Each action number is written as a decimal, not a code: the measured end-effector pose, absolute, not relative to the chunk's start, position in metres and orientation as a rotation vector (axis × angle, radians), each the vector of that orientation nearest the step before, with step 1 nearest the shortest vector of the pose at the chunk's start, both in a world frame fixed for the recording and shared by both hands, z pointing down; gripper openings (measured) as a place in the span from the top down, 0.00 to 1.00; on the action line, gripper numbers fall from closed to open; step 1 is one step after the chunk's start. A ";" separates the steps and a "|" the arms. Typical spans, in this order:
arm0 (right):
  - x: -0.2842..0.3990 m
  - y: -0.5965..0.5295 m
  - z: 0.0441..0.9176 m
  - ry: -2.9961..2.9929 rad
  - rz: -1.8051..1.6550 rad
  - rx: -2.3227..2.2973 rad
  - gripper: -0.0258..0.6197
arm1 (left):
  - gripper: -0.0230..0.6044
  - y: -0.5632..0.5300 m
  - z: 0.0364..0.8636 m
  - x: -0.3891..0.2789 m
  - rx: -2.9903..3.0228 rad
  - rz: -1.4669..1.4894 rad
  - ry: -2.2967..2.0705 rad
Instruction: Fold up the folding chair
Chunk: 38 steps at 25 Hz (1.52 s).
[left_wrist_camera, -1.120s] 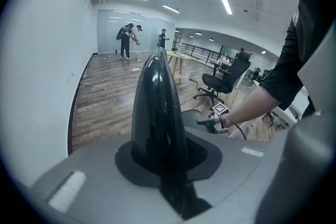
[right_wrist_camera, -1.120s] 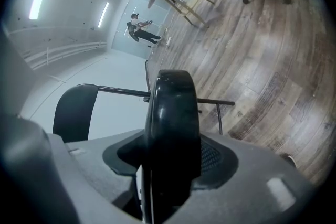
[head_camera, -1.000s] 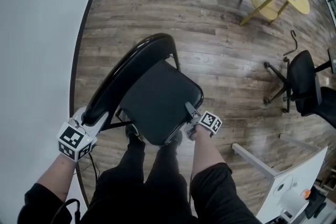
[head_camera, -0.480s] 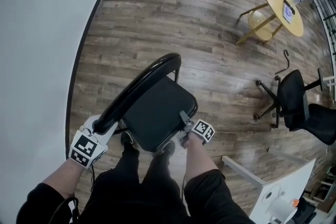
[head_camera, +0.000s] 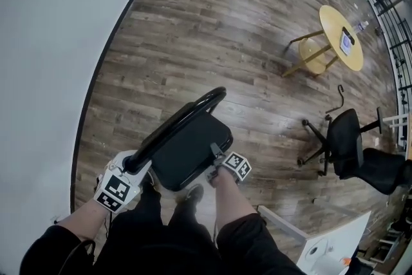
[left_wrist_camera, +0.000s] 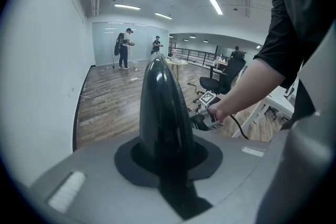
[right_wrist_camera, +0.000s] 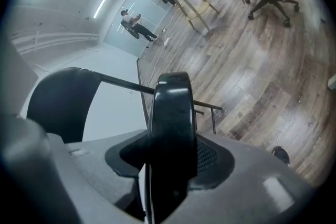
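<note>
Head view: folding chair (head_camera: 193,138) on wood floor (head_camera: 212,42), at the person's feet. Left tool (head_camera: 132,167) clamped on its backrest rim (head_camera: 177,118); right tool (head_camera: 215,154), jaws just closing further, grips the seat's (head_camera: 183,158) front edge.

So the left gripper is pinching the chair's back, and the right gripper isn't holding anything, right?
Not quite. The right gripper is holding something: the right gripper view shows the edge of the black seat clamped between its jaws, which have just been closing on it. The left gripper is pinching the chair's back, as you said.
</note>
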State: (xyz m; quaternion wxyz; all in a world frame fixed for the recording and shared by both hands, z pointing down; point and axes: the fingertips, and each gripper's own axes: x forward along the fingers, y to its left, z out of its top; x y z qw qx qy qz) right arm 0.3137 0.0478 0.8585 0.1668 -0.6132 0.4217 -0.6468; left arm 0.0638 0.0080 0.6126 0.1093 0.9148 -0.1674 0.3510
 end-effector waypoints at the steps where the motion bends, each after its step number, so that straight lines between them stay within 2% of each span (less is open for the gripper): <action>1: 0.312 0.045 0.856 1.195 -1.845 -1.757 0.65 | 0.85 0.008 0.612 0.064 2.694 1.031 -0.495; 38: 0.281 -0.046 0.800 1.043 -1.875 -2.052 0.66 | 0.85 0.007 0.589 0.074 2.810 1.017 -0.546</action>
